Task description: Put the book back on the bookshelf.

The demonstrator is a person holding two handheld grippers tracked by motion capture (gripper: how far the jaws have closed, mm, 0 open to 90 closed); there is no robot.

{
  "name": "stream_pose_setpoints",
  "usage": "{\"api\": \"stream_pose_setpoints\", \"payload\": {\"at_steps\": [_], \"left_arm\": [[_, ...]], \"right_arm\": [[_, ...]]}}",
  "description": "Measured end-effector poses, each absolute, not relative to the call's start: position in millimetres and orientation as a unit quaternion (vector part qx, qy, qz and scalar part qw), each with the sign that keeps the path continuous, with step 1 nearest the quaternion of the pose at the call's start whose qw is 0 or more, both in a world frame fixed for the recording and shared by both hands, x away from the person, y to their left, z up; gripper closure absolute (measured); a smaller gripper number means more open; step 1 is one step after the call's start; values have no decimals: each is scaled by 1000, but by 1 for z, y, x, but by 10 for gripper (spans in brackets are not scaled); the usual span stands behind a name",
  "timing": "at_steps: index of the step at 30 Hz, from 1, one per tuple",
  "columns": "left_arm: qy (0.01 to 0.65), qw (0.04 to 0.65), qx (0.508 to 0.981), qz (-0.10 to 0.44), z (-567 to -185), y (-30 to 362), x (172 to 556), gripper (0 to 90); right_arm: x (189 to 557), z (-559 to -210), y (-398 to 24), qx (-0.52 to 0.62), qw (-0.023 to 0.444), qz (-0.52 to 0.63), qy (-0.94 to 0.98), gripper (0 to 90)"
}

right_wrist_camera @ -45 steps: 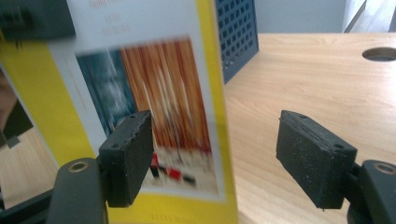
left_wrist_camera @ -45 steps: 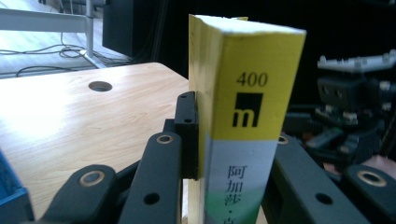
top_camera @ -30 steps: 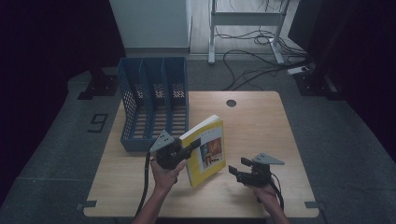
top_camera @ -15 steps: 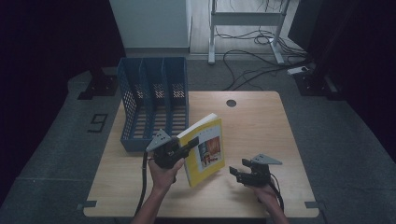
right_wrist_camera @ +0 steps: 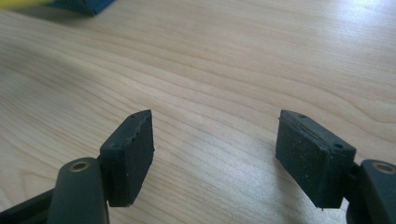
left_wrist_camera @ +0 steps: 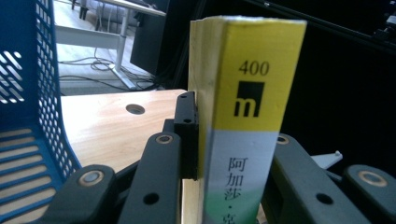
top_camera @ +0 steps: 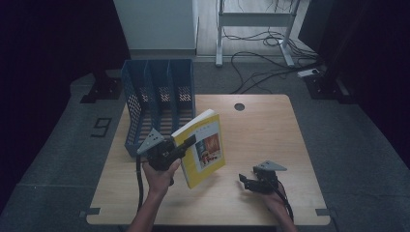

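While the left gripper [top_camera: 186, 144] clamps the yellow book [top_camera: 203, 147] upright beside the blue file rack [top_camera: 157, 104], the right gripper [top_camera: 247, 182] rests spread on the wooden table [top_camera: 270, 125].

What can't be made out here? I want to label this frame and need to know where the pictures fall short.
- Book: in the left gripper view the spine text is cut off by the bottom edge; in the high view the cover print is too small to read.
- Blue file rack: its front wall hides the compartment floors in the high view.
- Left gripper: its far pad sits behind the book.
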State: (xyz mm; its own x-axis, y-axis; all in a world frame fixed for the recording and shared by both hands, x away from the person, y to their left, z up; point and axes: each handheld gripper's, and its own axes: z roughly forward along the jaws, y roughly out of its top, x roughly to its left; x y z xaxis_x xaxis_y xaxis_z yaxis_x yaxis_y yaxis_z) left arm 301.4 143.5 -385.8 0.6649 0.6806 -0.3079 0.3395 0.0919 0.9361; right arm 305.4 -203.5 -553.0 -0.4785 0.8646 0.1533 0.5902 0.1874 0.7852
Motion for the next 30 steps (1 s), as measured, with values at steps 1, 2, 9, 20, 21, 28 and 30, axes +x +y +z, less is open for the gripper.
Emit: {"api": "stream_pose_setpoints", "payload": {"at_steps": [1, 2, 9, 20, 21, 28, 30], "left_arm": [[387, 629, 660, 137, -384, 144, 302, 754], [386, 629, 660, 140, -383, 144, 302, 755], [388, 633, 652, 154, -375, 148, 303, 754], [386, 633, 647, 178, -360, 151, 303, 755], [386, 634, 646, 180, -358, 152, 303, 755], [387, 639, 637, 190, -351, 156, 305, 754], [390, 640, 634, 190, -350, 157, 307, 755]], "right_arm": [[306, -553, -203, 485, 168, 412, 753, 270], [305, -553, -203, 484, 171, 412, 753, 271], [305, -553, -202, 486, 186, 393, 758, 270], [306, -554, -202, 489, 183, 388, 759, 267], [306, -554, -201, 487, 184, 387, 761, 261], [306, -554, -199, 480, 187, 381, 767, 253], [306, -554, -199, 478, 190, 378, 770, 253]]}}
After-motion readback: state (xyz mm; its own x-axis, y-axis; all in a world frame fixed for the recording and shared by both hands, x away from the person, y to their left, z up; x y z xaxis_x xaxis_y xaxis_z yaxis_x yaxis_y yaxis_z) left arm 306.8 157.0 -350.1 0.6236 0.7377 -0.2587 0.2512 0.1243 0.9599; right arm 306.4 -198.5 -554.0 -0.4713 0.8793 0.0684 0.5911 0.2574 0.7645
